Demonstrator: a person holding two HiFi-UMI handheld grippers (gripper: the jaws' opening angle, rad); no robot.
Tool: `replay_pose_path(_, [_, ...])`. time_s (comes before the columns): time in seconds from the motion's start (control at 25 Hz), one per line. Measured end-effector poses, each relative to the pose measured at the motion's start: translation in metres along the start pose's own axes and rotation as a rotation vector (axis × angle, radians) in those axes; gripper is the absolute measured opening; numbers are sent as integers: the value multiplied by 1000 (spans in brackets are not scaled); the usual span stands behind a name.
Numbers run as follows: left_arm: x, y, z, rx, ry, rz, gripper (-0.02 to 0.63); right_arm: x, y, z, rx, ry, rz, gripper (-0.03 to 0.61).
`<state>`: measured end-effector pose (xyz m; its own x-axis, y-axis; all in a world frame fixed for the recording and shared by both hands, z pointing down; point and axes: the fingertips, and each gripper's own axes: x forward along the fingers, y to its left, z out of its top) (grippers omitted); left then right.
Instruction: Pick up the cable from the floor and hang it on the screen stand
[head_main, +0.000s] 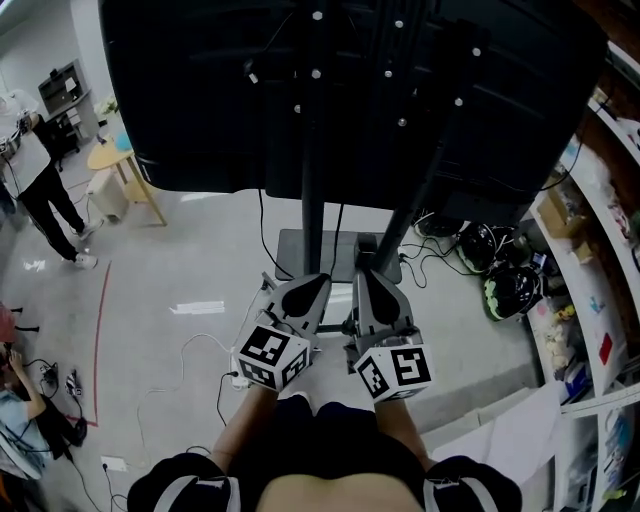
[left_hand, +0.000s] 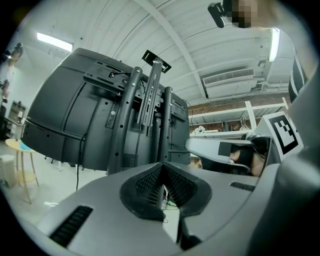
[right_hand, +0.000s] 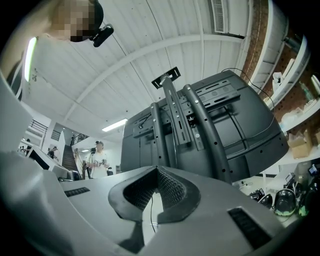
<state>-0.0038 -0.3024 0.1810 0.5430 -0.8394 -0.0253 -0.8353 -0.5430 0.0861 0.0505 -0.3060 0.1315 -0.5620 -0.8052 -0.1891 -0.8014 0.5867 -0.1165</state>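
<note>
So the person's got both tongs held out level, side by side and just beside each other, noses aimed at the bottom of the screen stand (head_main: 311, 150). The left tongs (head_main: 318, 283) are pinched closed, tips meeting, and I can't see anything clamped in them. Same story from their own camera (left_hand: 162, 165). The right tongs (head_main: 365, 275) are closed tight too (right_hand: 157, 169). There's a thin dark cable (right_hand: 151, 209) showing through the slot under their tips. I can't tell if it's caught in there or just hanging somewhere behind.

The white cable (head_main: 190, 345) is lying on the floor (head_main: 200, 260), down to the left of the left tongs. It loops around near that marker cube and nothing is touching it. More dark cables (head_main: 430, 262) are sprawled on the floor just right of the right tongs, by the stand's base plate (head_main: 295, 250).

Straight ahead of and above both tongs is the back of the big black screen (head_main: 200, 100) on its two posts. Way off to the left of the left tongs there's a little wooden stool (head_main: 125, 165) and a person (head_main: 45, 185) standing near it. Shelves (head_main: 590, 250) run along well to the right of the right tongs.
</note>
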Motion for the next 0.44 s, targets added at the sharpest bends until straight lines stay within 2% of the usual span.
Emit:
replay_pose_path(0.12, [1,5,0,-16,-5,6,6,6,0,-1,3,4,5,23])
replay_pose_path(0.44, [-6,14,0,13,-3,20,6,12,9,-3,-13,6,14,23])
